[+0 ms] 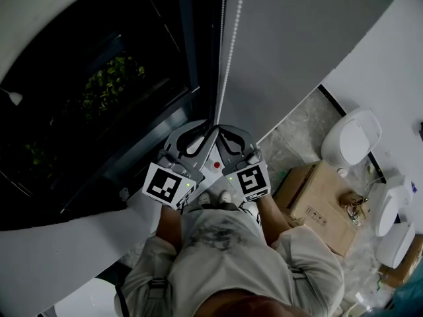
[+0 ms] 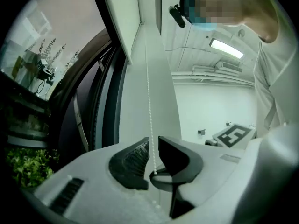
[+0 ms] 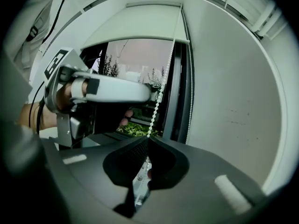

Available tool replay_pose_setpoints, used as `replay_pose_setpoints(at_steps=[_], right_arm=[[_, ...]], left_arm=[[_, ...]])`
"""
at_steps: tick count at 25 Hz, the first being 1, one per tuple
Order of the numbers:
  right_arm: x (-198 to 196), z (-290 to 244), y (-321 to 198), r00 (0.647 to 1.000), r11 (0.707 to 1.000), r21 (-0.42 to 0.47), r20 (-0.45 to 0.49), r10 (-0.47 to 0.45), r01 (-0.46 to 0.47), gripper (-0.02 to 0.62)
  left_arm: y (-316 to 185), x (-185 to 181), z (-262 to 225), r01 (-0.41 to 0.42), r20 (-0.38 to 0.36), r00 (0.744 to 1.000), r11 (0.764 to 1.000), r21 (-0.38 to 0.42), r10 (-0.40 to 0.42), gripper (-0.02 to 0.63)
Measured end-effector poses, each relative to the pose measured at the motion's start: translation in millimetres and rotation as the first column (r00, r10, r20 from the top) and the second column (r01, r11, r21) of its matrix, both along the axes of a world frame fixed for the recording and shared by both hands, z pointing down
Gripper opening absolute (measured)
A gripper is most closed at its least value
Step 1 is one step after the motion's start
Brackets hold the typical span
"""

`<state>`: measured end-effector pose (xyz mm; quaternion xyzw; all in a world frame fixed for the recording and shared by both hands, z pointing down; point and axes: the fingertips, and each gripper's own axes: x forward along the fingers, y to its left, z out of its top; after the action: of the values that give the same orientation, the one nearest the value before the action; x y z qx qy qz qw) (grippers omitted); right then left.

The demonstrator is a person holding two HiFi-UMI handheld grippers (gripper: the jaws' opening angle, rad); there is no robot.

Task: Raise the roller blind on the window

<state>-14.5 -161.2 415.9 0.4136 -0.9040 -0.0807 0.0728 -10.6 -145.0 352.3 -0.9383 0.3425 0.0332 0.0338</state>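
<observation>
- Top of the head view: the bead chain (image 1: pixel 225 45) runs off the upper edge, and its lower end is hidden at centre frame.
- Lower centre of the left gripper view: the chain drops between the jaws of the left gripper (image 2: pixel 153 141) and is hidden behind one of them.
- Lower right of the head view: the cardboard box (image 1: pixel 317 207) has one corner behind the person's arm (image 1: pixel 272 216), and its print is too small to read.
- Right edge there: white rounded objects (image 1: pixel 394 246) are cut off, and I can't tell what they are.

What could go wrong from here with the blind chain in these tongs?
The right tongs pinch the bead chain only at their tips, so it might slip out on a pull. The left tongs stand slightly apart around the chain without gripping, so they probably would not catch it.
</observation>
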Motion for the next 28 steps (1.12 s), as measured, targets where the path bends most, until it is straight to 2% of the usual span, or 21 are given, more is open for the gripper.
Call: replay_pose_setpoints(at_steps=[11,15,20,22,28], right_arm=[[-7,-2,7,1.0,1.0,0.008,-0.005,-0.019,0.019,0.012],[-9,-3,10,1.0,1.0,0.008,-0.002,-0.026,0.026,0.012],[-9,-3,11,0.999,0.999,0.025,-0.021,-0.036,0.037,0.012],[-9,-1,12,0.999,0.999,0.012,-0.011,-0.031,0.031,0.012],[-10,18,14,0.997,0.999,-0.017,-0.063,-0.039,0.038,0.012]], left_arm=[[-16,18,-59,0.012,-0.042,0.999,0.994,0.105,-0.008,0.085],[-18,20,-68,0.042,-0.045,0.998,0.99,0.133,-0.036,0.028],[-15,20,-67,0.048,-0.054,0.998,0.991,0.127,-0.042,0.023],[-13,19,-65,0.046,-0.052,0.998,0.991,0.124,-0.04,0.023],[-14,16,-42,0.045,-0.026,0.999,0.996,0.079,-0.043,0.023]])
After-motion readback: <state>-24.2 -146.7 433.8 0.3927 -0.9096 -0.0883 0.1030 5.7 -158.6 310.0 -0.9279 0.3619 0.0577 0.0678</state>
